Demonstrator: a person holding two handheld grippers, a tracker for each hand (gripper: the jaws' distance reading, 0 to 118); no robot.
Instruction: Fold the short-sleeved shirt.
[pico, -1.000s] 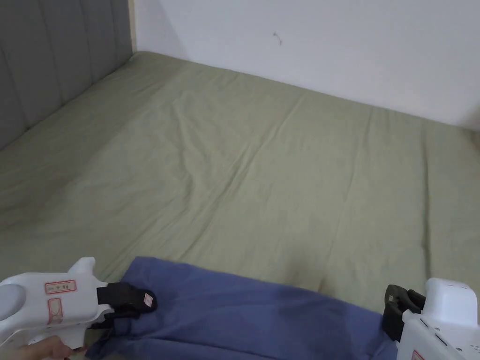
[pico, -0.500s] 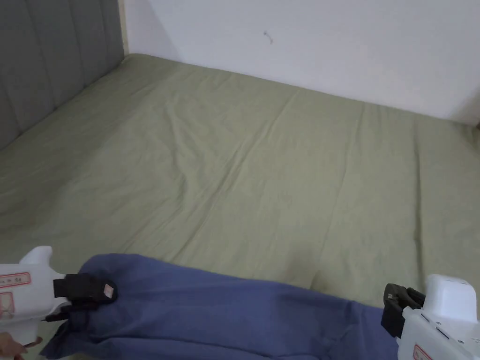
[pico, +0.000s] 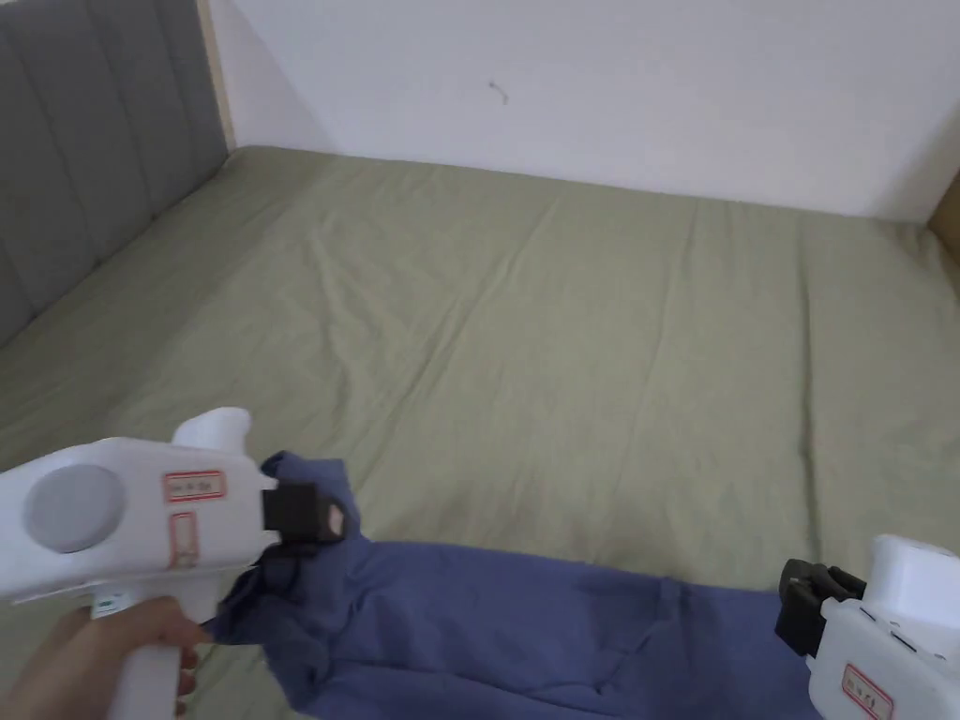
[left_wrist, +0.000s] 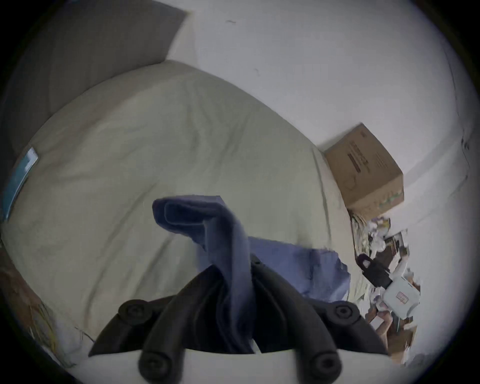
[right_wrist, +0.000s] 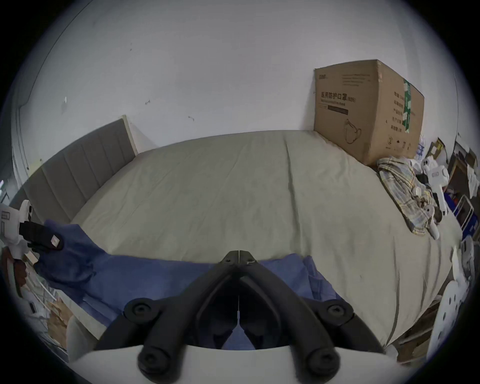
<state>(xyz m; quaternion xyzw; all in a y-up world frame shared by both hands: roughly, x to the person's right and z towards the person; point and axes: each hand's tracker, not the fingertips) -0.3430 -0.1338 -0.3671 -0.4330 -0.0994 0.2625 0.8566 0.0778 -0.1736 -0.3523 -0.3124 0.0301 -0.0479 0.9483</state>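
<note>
A blue short-sleeved shirt (pico: 516, 628) lies in a long band along the near edge of the green bed (pico: 562, 328). My left gripper (pico: 323, 516) is shut on the shirt's left end and holds it raised off the sheet. In the left gripper view the cloth (left_wrist: 202, 218) runs up between the jaws and flops over past my left gripper (left_wrist: 233, 270). My right gripper (pico: 802, 609) sits at the shirt's right end. In the right gripper view its tips (right_wrist: 238, 253) meet with no cloth seen between them, and the shirt (right_wrist: 155, 275) lies under it.
A grey padded headboard (pico: 84, 159) borders the bed on the left and a white wall runs behind. A cardboard box (right_wrist: 363, 109) stands at the bed's far right corner, with a plaid cloth (right_wrist: 405, 192) and clutter beside it.
My left gripper has risen and swung rightward over the bed, carrying the shirt's left end up with it. The right gripper has stayed in place. The head camera has panned.
</note>
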